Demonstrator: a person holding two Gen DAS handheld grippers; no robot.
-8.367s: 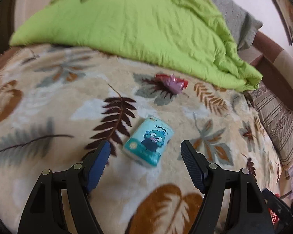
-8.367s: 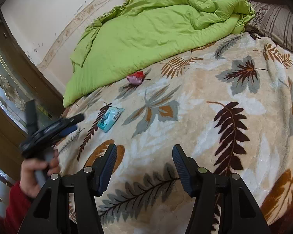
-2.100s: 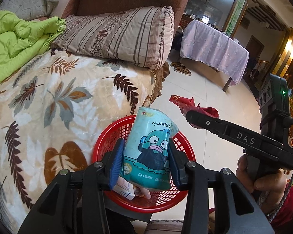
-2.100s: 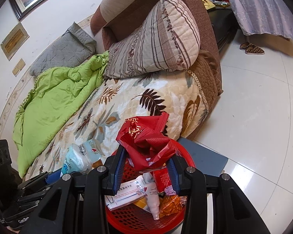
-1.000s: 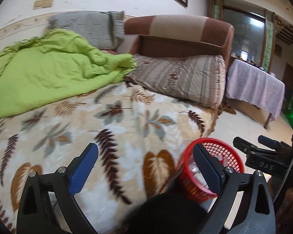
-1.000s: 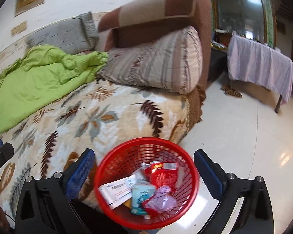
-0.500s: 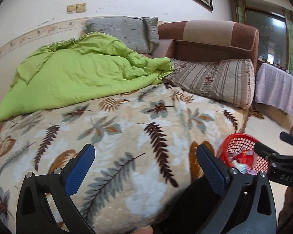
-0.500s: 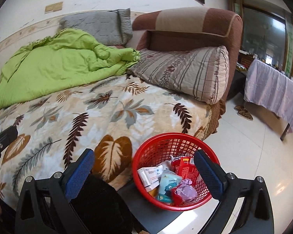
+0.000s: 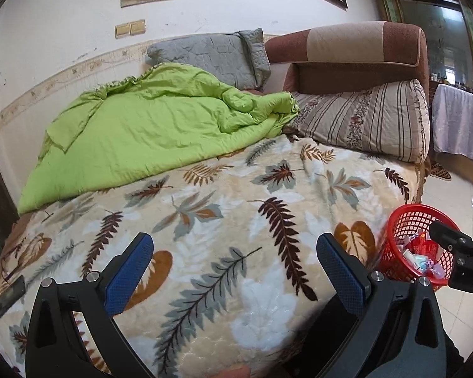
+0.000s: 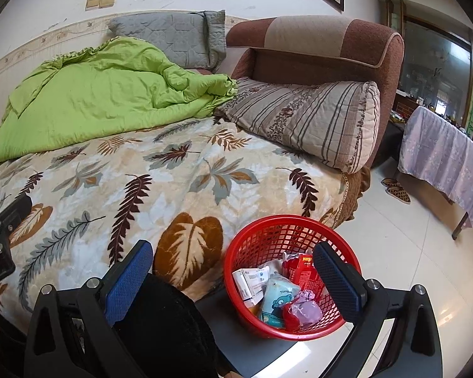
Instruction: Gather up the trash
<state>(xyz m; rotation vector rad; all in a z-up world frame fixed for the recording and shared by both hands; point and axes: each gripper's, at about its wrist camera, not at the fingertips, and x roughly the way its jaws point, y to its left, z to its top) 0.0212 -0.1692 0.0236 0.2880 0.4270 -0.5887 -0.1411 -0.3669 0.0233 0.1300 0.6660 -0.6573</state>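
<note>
A red mesh basket [image 10: 261, 230] stands on a dark stool beside the bed and holds a teal tissue pack [image 10: 277, 299], a red wrapper [image 10: 302, 272], a white box [image 10: 250, 283] and a purple wrapper [image 10: 306, 310]. The basket also shows at the right of the left wrist view [image 9: 406, 223]. My left gripper [image 9: 235, 260] is open and empty above the leaf-patterned blanket [image 9: 205, 214]. My right gripper [image 10: 231, 269] is open and empty, held above and in front of the basket.
A green quilt [image 9: 148, 129] and a grey pillow [image 9: 211, 53] lie at the back of the bed. A striped pillow [image 10: 302, 119] leans on the brown headboard [image 10: 318, 44]. A cloth-covered table [image 10: 447, 154] and slippers [image 10: 395, 190] are on the tiled floor at right.
Both grippers dropped their items into the basket, opened, and pulled back and up. Over the last second the views have widened, and the bed bears no trash.
</note>
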